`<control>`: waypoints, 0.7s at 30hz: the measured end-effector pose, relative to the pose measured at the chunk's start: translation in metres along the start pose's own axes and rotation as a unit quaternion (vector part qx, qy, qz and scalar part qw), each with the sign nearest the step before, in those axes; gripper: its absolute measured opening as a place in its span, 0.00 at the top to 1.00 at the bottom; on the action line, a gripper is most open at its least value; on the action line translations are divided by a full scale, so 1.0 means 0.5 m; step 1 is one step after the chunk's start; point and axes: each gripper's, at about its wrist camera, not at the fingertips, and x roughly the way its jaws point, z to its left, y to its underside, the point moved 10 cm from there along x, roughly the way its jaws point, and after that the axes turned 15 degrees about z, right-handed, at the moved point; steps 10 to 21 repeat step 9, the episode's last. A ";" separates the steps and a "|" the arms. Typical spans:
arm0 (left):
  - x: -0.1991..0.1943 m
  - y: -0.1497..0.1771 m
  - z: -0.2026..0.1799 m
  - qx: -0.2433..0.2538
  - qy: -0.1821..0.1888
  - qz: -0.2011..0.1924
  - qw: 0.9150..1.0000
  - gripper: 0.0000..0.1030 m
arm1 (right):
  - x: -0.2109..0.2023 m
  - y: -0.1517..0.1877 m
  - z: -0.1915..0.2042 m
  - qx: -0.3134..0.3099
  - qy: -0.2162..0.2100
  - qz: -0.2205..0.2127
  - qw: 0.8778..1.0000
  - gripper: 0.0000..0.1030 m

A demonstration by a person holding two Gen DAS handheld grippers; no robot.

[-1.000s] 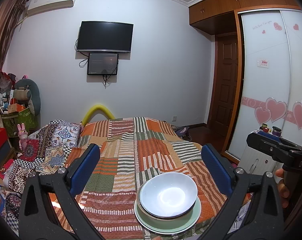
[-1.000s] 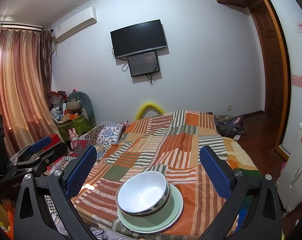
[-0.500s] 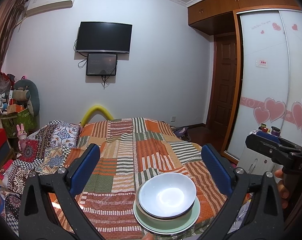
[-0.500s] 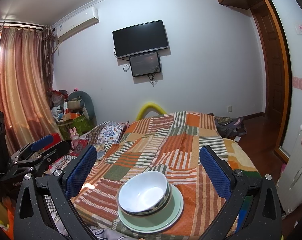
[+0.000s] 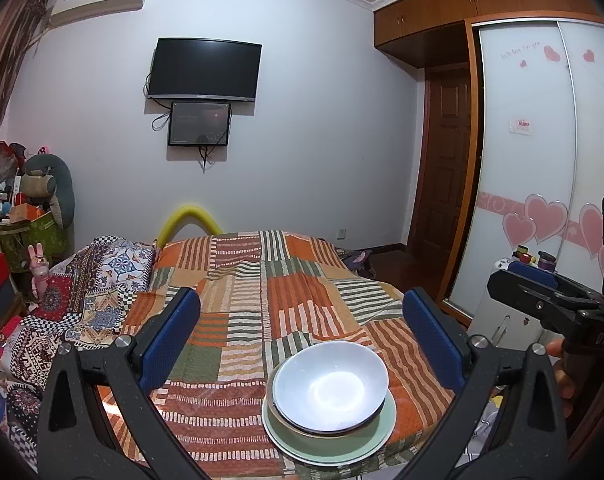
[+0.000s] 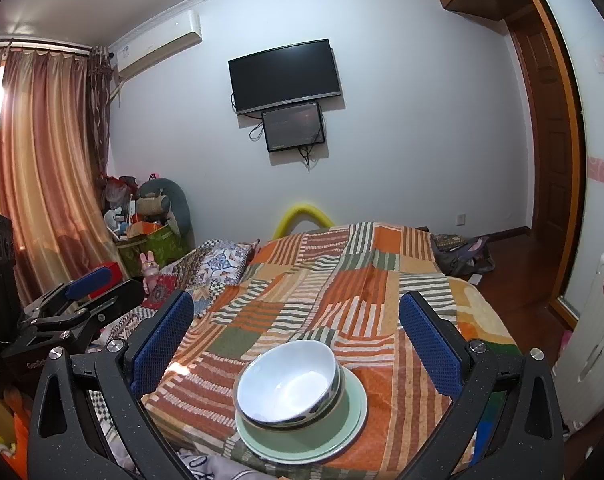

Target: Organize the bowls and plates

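Observation:
A white bowl is nested in a stack on a pale green plate near the front edge of the bed. From the right wrist the same bowl shows a dark patterned outside and rests on the green plate. My left gripper hovers above and behind the stack, open and empty. My right gripper is open too, with nothing between its blue pads. Each gripper shows at the edge of the other's view.
A striped patchwork blanket covers the bed. Patterned pillows lie to the left, with boxes and toys beyond. A white appliance and a sliding wardrobe stand on the right. A TV hangs on the far wall.
Both views shifted very slightly; the bowl and plate stack has stayed put and both grippers remain open.

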 end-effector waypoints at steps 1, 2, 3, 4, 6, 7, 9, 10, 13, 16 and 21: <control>0.001 0.000 0.000 0.000 0.001 0.001 1.000 0.00 | 0.001 0.000 0.000 -0.001 0.000 0.000 1.000 0.01; 0.000 0.000 0.001 -0.001 0.001 0.001 1.000 0.00 | 0.002 0.000 0.001 -0.001 0.000 0.001 1.000 0.01; 0.000 0.000 0.002 -0.002 0.001 0.001 1.000 0.00 | 0.002 0.001 0.002 -0.002 -0.001 0.001 1.000 0.01; 0.000 0.000 0.003 -0.003 0.002 0.001 1.000 0.00 | 0.003 0.001 0.002 -0.002 -0.001 0.002 1.000 0.01; 0.001 0.000 0.004 -0.004 0.003 0.002 1.000 0.00 | 0.004 0.001 0.002 -0.001 -0.001 0.002 1.000 0.01; 0.001 0.001 0.003 -0.005 0.004 0.003 1.000 0.00 | 0.004 0.001 0.002 -0.001 -0.001 0.003 1.000 0.01; 0.001 0.001 0.003 -0.005 0.003 0.004 1.000 0.00 | 0.005 0.004 0.001 0.000 -0.002 0.004 1.000 0.01; 0.001 0.001 0.003 -0.005 0.003 0.004 1.000 0.00 | 0.005 0.004 0.001 0.000 -0.002 0.004 1.000 0.01; 0.001 0.001 0.003 -0.005 0.003 0.004 1.000 0.00 | 0.005 0.004 0.001 0.000 -0.002 0.004 1.000 0.01; 0.001 0.001 0.003 -0.005 0.003 0.004 1.000 0.00 | 0.005 0.004 0.001 0.000 -0.002 0.004 1.000 0.01; 0.001 0.001 0.003 -0.005 0.003 0.004 1.000 0.00 | 0.005 0.004 0.001 0.000 -0.002 0.004 1.000 0.01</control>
